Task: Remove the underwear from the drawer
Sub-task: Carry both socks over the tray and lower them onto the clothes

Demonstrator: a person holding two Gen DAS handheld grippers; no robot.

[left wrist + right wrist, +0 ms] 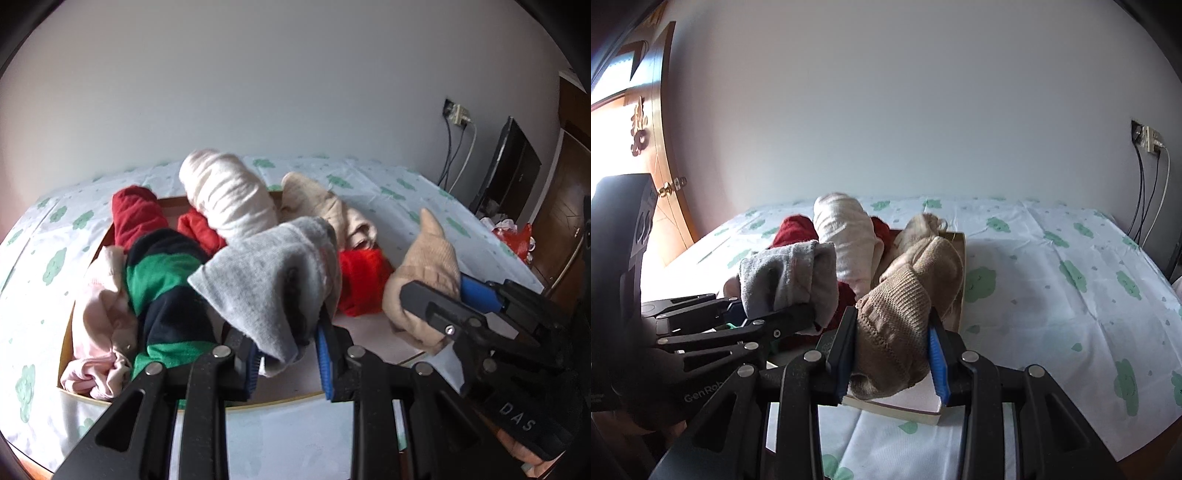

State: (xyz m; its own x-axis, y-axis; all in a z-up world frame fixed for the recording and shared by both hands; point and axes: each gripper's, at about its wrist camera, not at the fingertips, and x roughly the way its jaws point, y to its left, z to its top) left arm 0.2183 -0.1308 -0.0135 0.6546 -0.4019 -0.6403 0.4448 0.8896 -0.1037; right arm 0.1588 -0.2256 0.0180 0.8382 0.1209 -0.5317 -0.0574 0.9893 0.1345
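Note:
A shallow wooden drawer (66,347) lies on a bed and holds rolled garments: dark red (136,214), cream (229,192), navy-and-green striped (166,280), pink (99,314), bright red (362,280) and beige (325,206). My left gripper (286,363) is shut on a grey rolled piece of underwear (266,277), held above the drawer. To its right my right gripper (892,363) is shut on a tan ribbed roll (897,317), also seen as the tan roll (424,280) in the left wrist view. The grey piece (790,280) shows left of it in the right wrist view.
The bed sheet (1052,280) is white with green cloud prints and stretches right of the drawer (960,280). A white wall stands behind. A socket with cables (456,118), a dark screen (509,166) and a wooden door (661,155) are at the room's sides.

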